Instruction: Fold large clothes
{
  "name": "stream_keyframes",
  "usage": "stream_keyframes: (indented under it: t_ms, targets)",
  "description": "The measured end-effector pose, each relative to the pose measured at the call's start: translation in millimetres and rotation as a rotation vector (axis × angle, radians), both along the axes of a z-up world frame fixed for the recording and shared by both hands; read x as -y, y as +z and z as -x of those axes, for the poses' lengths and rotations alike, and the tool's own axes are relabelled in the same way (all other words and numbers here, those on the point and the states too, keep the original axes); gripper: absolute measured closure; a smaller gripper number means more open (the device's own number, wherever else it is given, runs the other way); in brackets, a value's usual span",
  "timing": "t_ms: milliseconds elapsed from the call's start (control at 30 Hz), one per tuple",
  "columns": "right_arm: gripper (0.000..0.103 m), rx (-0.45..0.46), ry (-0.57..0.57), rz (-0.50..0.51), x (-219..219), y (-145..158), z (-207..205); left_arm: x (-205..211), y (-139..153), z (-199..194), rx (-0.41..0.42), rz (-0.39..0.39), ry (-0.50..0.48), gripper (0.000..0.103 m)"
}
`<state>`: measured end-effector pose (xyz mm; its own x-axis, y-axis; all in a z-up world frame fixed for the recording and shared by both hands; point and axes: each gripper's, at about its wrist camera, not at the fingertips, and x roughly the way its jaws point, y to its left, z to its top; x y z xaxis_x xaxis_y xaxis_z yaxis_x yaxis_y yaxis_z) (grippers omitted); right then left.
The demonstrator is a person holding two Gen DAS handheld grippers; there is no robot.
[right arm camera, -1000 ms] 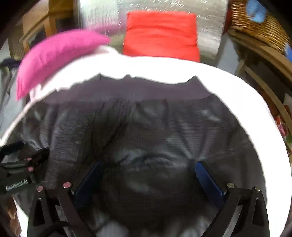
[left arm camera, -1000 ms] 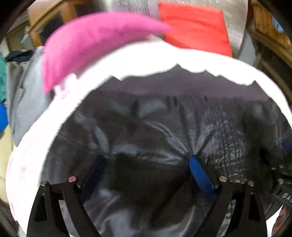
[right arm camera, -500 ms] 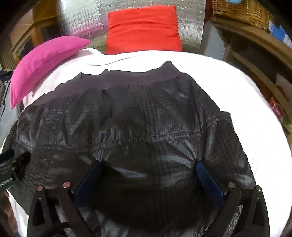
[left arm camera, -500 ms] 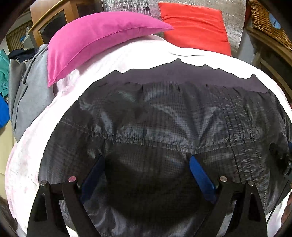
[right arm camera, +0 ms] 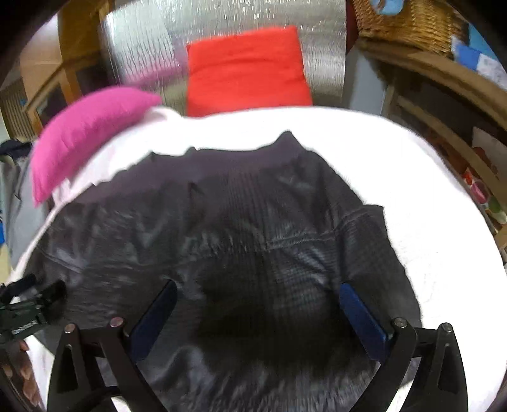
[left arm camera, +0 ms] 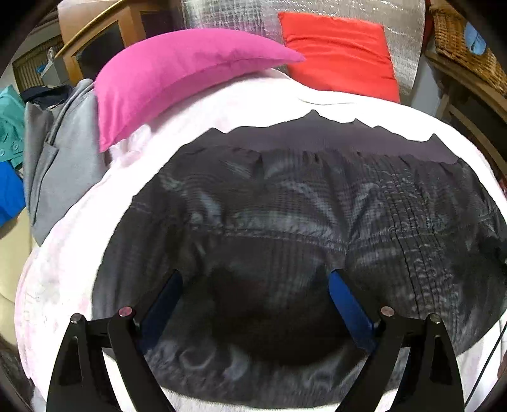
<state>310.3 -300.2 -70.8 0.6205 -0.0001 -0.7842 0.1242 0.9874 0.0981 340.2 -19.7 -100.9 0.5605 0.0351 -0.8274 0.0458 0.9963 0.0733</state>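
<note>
Up at the head of the bed (left arm camera: pixel 240 104), under its white sheet, a pink pillow (left arm camera: pixel 177 73) leans beside a red cushion (left arm camera: pixel 339 50), both against a silvery quilted panel (right arm camera: pixel 221 22). On the left there's a wooden cabinet (left arm camera: pixel 95 41) with dark glass, and grey (left arm camera: pixel 60 171), teal and blue clothes heaped below it. Over on the right, a wicker basket (right arm camera: pixel 408 22) sits atop a wooden shelf frame (right arm camera: pixel 443 95).
</note>
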Motion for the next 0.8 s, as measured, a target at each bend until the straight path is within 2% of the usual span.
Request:
stream_keyframes:
  t_ms: [67,233,400,467,533,600,633,733,800]
  targets:
    - [0.0,-0.009,0.01,0.022,-3.0,-1.2,7.1,-4.6,5.5,7.8,0.007,0.01,0.01,0.009]
    - [0.0,-0.068,0.013,0.041,-1.3,-25.8,17.6,-7.9,11.1,23.8,0.012,0.011,0.009,0.009]
    - [0.0,-0.074,-0.004,0.029,-0.7,-19.9,18.3,-15.6,-1.9,27.9,-0.034,0.006,0.026,0.009]
    - [0.0,-0.042,0.0,0.016,2.4,-14.5,22.9,-20.7,-1.1,32.2,-0.012,0.025,0.038,0.009]
    - [0.0,-0.064,0.018,0.037,1.9,-24.1,21.9,-23.4,-2.4,35.5,0.014,0.035,0.04,0.009]
    - [0.0,-0.068,0.04,0.048,1.6,-30.9,20.4,-21.0,-16.8,32.1,-0.027,0.01,0.008,0.008]
    - [0.0,-0.065,0.037,0.036,2.7,-27.4,20.4,-20.0,-20.9,30.8,-0.043,-0.009,-0.013,0.008]
    - [0.0,-0.031,0.06,-0.055,14.0,-9.7,22.3,-23.7,-5.2,31.3,-0.019,-0.007,-0.07,0.009]
    - [0.0,0.032,0.039,-0.094,38.6,9.7,24.4,-34.1,13.1,31.9,0.041,0.015,-0.094,0.009]
